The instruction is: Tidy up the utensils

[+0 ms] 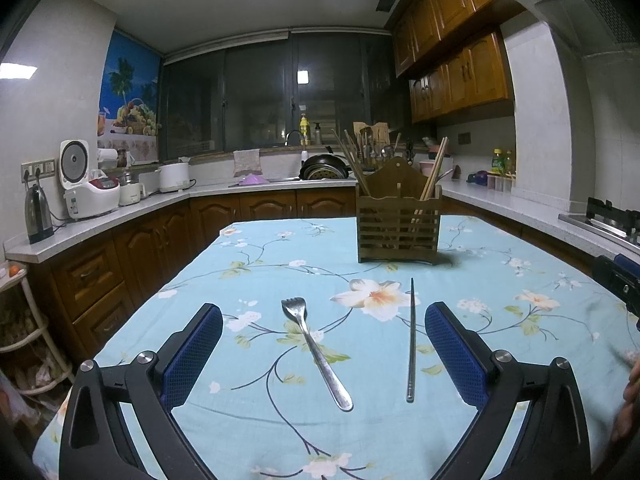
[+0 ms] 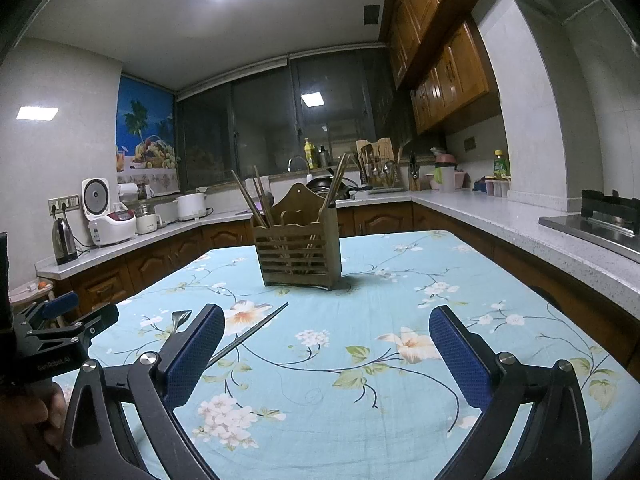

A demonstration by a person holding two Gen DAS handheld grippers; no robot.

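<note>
The left gripper (image 1: 323, 354) is hovering with its blue fingers (image 1: 192, 356) spread wide, grasping nothing; between them a metal fork (image 1: 316, 354) and a metal chopstick (image 1: 411, 340) are lying apart on the floral-clothed bench (image 1: 248, 256). The right gripper (image 2: 326, 354) is likewise gaping, empty, over bare cloth. Farther off, the wooden utensil holder (image 1: 398, 228) is standing upright, holding chopsticks.

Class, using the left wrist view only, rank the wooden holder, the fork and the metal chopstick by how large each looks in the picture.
1. Holder: largest, though farthest from the camera.
2. Fork and chopstick: alike in length, so no firm order. The fork looks wider, the chopstick very thin.
</note>
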